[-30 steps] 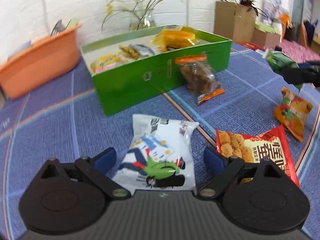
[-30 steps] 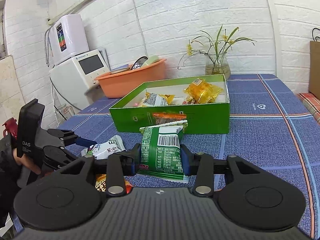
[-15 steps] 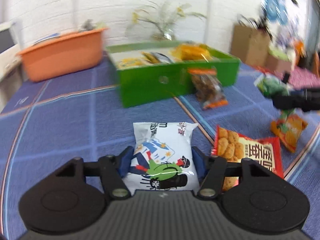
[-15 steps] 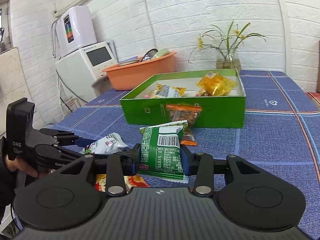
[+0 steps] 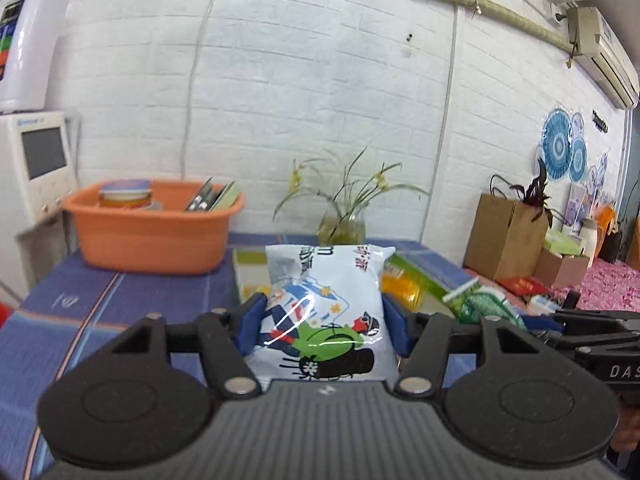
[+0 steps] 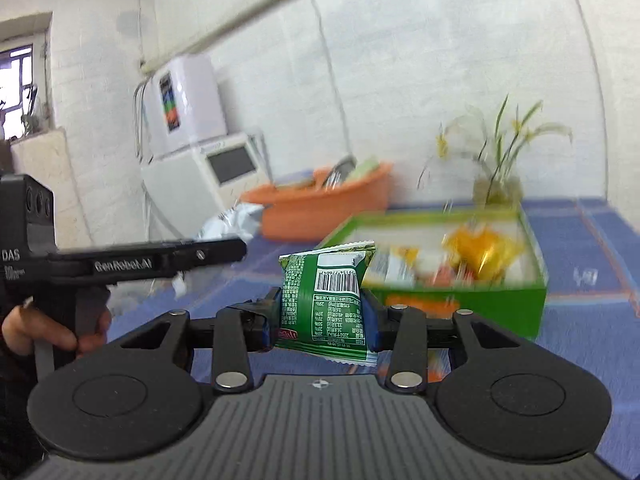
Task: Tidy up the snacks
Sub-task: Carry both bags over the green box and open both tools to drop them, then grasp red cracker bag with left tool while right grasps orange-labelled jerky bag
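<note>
I count two snack packets held up: one white packet (image 5: 326, 300) and one green packet (image 6: 326, 300). Behind them I see one green box (image 6: 500, 304), one orange basin (image 5: 152, 236), one vase of flowers (image 5: 342, 228).

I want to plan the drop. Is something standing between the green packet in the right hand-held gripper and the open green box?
Nothing visible does. The green packet, held by the right hand-held gripper, is in the air, and the green box lies open just behind it.
</note>
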A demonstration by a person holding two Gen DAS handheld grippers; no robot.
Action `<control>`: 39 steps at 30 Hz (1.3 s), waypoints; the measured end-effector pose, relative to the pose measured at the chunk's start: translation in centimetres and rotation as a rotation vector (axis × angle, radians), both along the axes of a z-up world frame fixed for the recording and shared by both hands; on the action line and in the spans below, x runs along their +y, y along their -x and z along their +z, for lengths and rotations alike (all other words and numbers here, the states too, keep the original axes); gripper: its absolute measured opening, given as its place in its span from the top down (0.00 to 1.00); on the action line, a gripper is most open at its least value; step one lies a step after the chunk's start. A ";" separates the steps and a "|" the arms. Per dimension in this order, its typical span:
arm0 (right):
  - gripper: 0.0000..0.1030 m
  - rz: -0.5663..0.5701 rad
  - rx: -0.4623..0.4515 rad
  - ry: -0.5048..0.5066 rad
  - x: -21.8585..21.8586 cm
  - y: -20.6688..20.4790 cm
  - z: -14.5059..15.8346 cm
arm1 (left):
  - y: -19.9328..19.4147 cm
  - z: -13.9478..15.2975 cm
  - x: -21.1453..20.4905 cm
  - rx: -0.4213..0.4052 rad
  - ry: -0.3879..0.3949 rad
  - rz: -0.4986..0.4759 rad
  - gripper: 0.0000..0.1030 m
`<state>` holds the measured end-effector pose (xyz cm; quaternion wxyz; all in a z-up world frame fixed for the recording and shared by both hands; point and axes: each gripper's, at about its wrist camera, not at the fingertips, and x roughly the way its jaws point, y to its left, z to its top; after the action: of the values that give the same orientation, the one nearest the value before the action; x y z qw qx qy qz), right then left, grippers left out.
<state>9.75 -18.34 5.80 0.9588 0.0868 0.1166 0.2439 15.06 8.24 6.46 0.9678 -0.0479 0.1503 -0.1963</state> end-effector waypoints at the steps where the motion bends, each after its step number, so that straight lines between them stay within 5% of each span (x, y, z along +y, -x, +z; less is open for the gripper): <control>1: 0.32 -0.021 -0.016 -0.018 -0.5 -0.6 0.6 | -1.1 0.3 -0.8 -0.003 0.010 0.002 0.41; 6: 0.32 -0.126 0.006 -0.179 -3.5 -4.2 2.1 | -5.7 0.7 -4.3 -0.015 0.078 0.026 0.41; 11: 0.32 -0.135 0.163 -0.294 -4.3 -8.9 0.6 | -8.9 -1.1 -6.3 0.004 0.047 0.096 0.41; 14: 0.32 -0.182 0.231 -0.256 -3.1 -11.5 -1.0 | -9.9 -2.3 -7.1 0.003 -0.056 0.122 0.41; 19: 0.32 -0.219 0.270 -0.218 -1.7 -13.3 -3.2 | -11.4 -3.9 -6.3 0.057 -0.075 0.153 0.41; 26: 0.32 -0.288 0.191 -0.084 -1.5 -12.8 -3.3 | -12.2 -4.6 -6.3 0.076 -0.099 0.167 0.41; 34: 0.31 -0.317 0.163 -0.087 -2.5 -13.2 -3.6 | -12.3 -5.1 -6.2 0.077 -0.103 0.185 0.41; 37: 0.22 -0.257 0.182 -0.123 -2.4 -13.6 -4.1 | -12.4 -5.2 -5.8 0.074 -0.087 0.215 0.31; 39: 0.04 -0.240 0.198 -0.169 -2.6 -13.7 -4.2 | -12.2 -5.1 -5.7 0.052 -0.097 0.232 0.31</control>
<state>23.46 -20.92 1.64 0.9542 0.2038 0.1784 0.1268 27.28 2.51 1.32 0.9810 -0.0232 0.1781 -0.0740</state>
